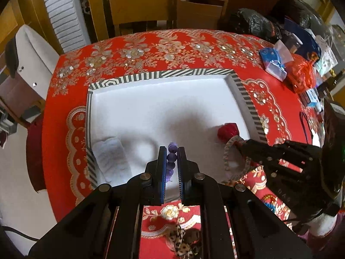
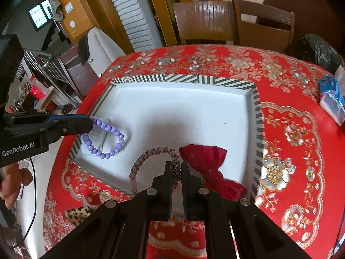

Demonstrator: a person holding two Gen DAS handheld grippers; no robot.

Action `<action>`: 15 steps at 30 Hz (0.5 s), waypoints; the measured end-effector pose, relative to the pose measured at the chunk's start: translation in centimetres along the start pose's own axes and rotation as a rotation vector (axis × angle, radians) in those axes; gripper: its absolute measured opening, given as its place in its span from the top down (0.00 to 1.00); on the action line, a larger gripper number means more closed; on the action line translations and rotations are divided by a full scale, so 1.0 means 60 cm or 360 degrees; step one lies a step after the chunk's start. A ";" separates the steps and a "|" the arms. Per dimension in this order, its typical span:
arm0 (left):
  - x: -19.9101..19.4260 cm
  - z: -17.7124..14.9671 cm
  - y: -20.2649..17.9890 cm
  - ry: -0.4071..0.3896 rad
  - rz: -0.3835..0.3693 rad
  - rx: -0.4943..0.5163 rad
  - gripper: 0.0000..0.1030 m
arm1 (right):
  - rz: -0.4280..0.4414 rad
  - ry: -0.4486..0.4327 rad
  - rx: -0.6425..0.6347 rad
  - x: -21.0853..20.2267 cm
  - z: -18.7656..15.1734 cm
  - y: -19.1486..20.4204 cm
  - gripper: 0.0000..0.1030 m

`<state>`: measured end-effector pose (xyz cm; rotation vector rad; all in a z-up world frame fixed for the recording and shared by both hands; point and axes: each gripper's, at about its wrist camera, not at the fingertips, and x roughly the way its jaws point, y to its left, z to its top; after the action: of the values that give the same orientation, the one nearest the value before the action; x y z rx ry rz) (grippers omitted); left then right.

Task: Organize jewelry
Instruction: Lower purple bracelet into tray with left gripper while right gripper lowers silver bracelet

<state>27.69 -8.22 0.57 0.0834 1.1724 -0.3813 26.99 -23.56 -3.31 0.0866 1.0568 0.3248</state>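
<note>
Left gripper (image 1: 171,151) pinches the purple bead bracelet (image 2: 105,138); right gripper (image 2: 176,166) pinches the braided bangle (image 2: 155,153)

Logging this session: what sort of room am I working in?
Most likely a home dining room: a round table under a red floral tablecloth, wooden chairs behind it, and bags and packets piled on the far side.

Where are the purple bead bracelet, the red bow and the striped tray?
purple bead bracelet (image 2: 112,129), right wrist view, on a bead of its far arc.
red bow (image 2: 207,157), right wrist view, on its upper loop.
striped tray (image 2: 183,79), right wrist view, on its far rim.
</note>
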 end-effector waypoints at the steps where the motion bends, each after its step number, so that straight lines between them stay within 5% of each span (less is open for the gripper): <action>1: 0.007 0.001 0.003 0.0008 -0.0001 -0.0017 0.92 | -0.0001 0.0014 -0.0004 0.009 0.001 0.001 0.93; 15: 0.081 -0.030 0.065 0.0141 0.0048 -0.0226 0.92 | 0.0011 0.0149 0.0012 0.083 0.001 -0.005 0.91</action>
<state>29.01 -5.35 -5.07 -0.0057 1.2811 -0.2694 29.33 -22.34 -7.51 0.0828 1.1509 0.3339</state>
